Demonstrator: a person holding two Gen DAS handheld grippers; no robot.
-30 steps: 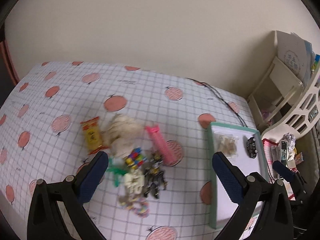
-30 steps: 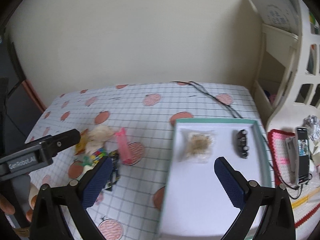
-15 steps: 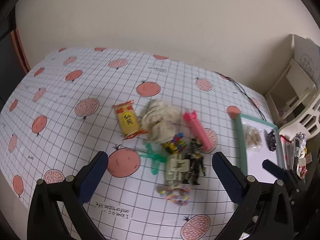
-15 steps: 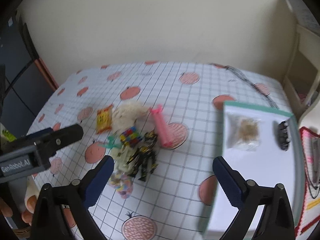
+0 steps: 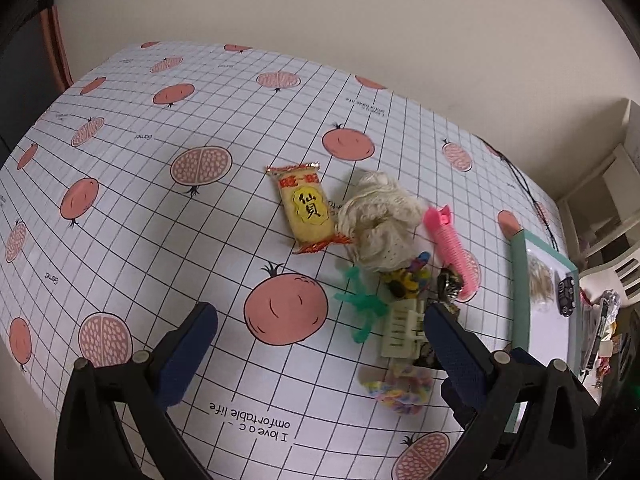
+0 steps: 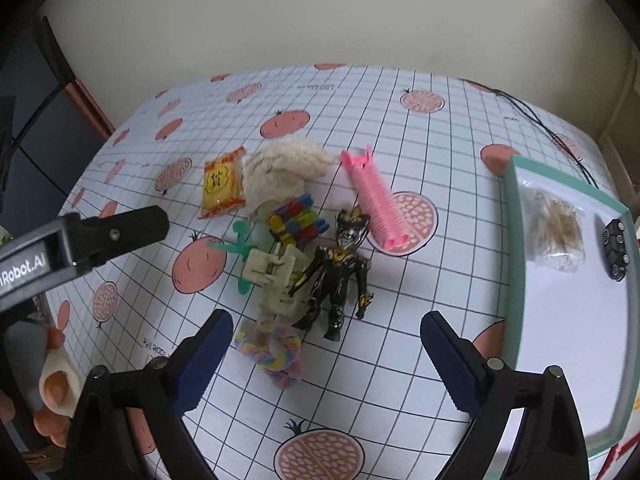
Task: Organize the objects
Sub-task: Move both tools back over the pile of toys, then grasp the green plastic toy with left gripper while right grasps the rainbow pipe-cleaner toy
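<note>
A pile of objects lies mid-table: a yellow snack packet (image 5: 306,207) (image 6: 223,182), a cream cloth (image 5: 380,220) (image 6: 280,172), a pink hair roller (image 5: 452,248) (image 6: 376,198), a colourful cube (image 6: 298,220), a green plastic toy (image 5: 360,304), a cream clip (image 6: 274,276), a black-gold figure (image 6: 340,272) and a pastel rope toy (image 6: 272,350). A green-rimmed white tray (image 6: 516,264) (image 5: 520,280) at right holds a clear bag (image 6: 556,232) and a black toy car (image 6: 616,250). My left gripper (image 5: 316,354) and right gripper (image 6: 326,354) are open and empty above the pile.
The table has a grid cloth with pomegranate prints (image 5: 286,308). A black cable (image 6: 540,120) runs along the far right. A white shelf unit (image 5: 608,208) and clutter stand beyond the table's right edge. The left gripper shows in the right wrist view (image 6: 80,240).
Both grippers have swung left, away from the tray and toward the pile. The objects now sit larger and more central in both views. Nothing was grasped.
</note>
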